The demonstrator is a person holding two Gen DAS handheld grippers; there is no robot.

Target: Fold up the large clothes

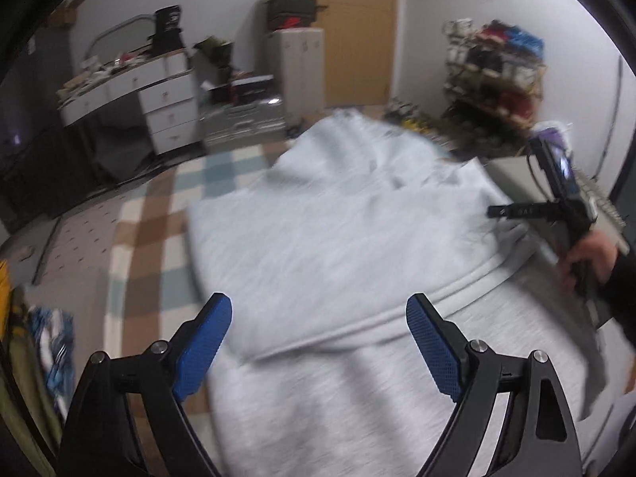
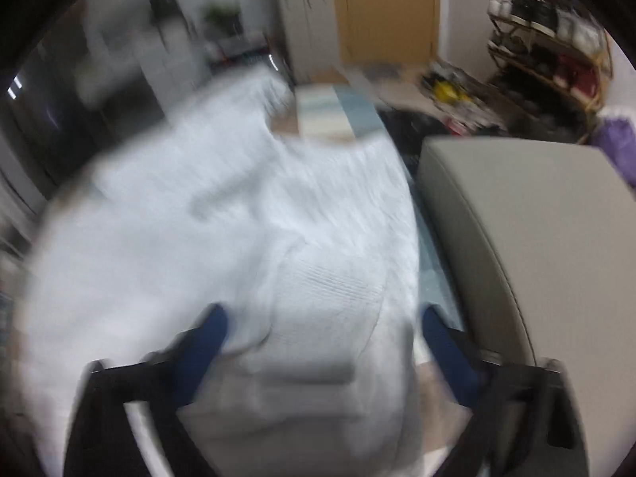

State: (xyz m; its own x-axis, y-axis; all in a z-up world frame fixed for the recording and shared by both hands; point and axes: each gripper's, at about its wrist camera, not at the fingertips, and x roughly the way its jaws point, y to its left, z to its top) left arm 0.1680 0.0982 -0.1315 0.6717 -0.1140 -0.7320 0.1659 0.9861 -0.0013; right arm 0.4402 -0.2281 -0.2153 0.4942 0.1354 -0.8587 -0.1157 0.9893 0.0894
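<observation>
Blue-padded black jaws of the left gripper [image 1: 320, 351] are standing wide apart with nothing between them, hanging just above a folded ribbed hem band of the large pale grey fleece sweatshirt [image 1: 318, 238], which is lying spread over a checked blue, brown and cream bed cover [image 1: 147, 214] ahead of both jaws. Jaws of the right gripper [image 2: 324, 351] are straddling a bunched fold of the same fabric; blur is hiding whether the pads are pressing on it, so its grip cannot be told. Beyond the right jaws a grey padded box-shaped stool [image 2: 516, 214] is sitting just beside the cloth. The sweatshirt is looking soft, thick and limp, likely fairly heavy for cloth and prone to sagging, so taking hold at the doubled hem or corners is seeming safest.
</observation>
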